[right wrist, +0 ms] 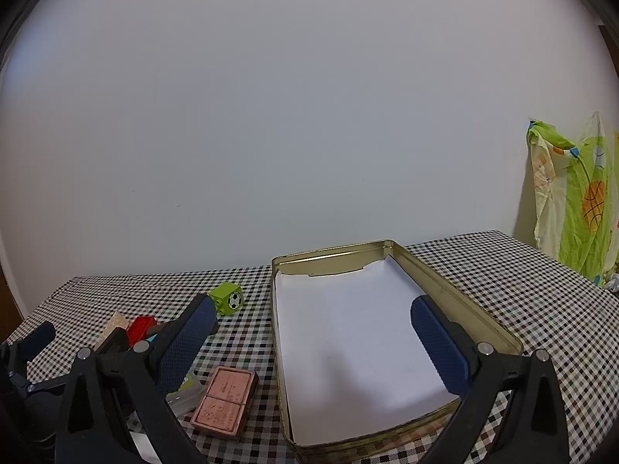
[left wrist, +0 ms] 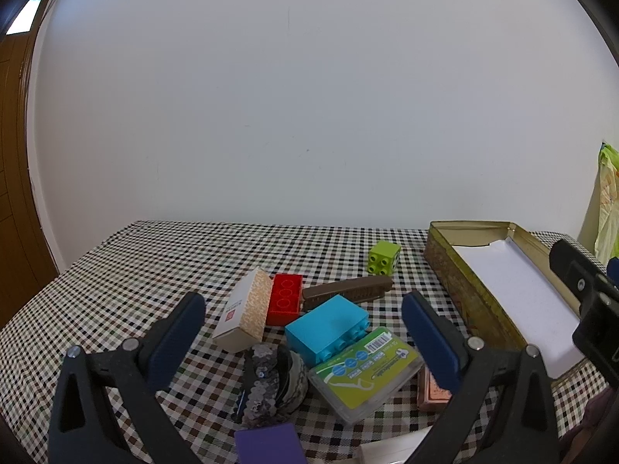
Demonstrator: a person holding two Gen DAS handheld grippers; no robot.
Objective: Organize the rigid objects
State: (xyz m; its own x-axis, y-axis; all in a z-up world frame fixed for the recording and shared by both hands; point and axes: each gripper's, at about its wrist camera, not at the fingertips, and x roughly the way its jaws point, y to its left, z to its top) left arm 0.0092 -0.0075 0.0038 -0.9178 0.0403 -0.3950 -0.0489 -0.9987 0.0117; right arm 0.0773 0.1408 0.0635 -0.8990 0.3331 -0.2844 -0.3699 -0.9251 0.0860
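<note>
My left gripper point(left wrist: 303, 321) is open and empty above a pile: a blue brick point(left wrist: 327, 326), a red brick point(left wrist: 284, 297), a beige box point(left wrist: 243, 315), a brown bar point(left wrist: 348, 290), a green floss case point(left wrist: 363, 373) and a sequined hair band point(left wrist: 271, 377). A green brick point(left wrist: 383, 257) sits apart behind them. My right gripper point(right wrist: 309, 332) is open and empty over the gold tin point(right wrist: 464, 309), lined with white paper. A pink box point(right wrist: 226, 398) lies left of the tin. The green brick point(right wrist: 228, 298) has a football print.
A purple box point(left wrist: 267, 444) and a white item point(left wrist: 390, 448) lie at the near edge. The checked tablecloth point(left wrist: 154, 263) covers the table against a white wall. A green printed bag point(right wrist: 580, 201) hangs at far right. A wooden door point(left wrist: 15, 193) stands at left.
</note>
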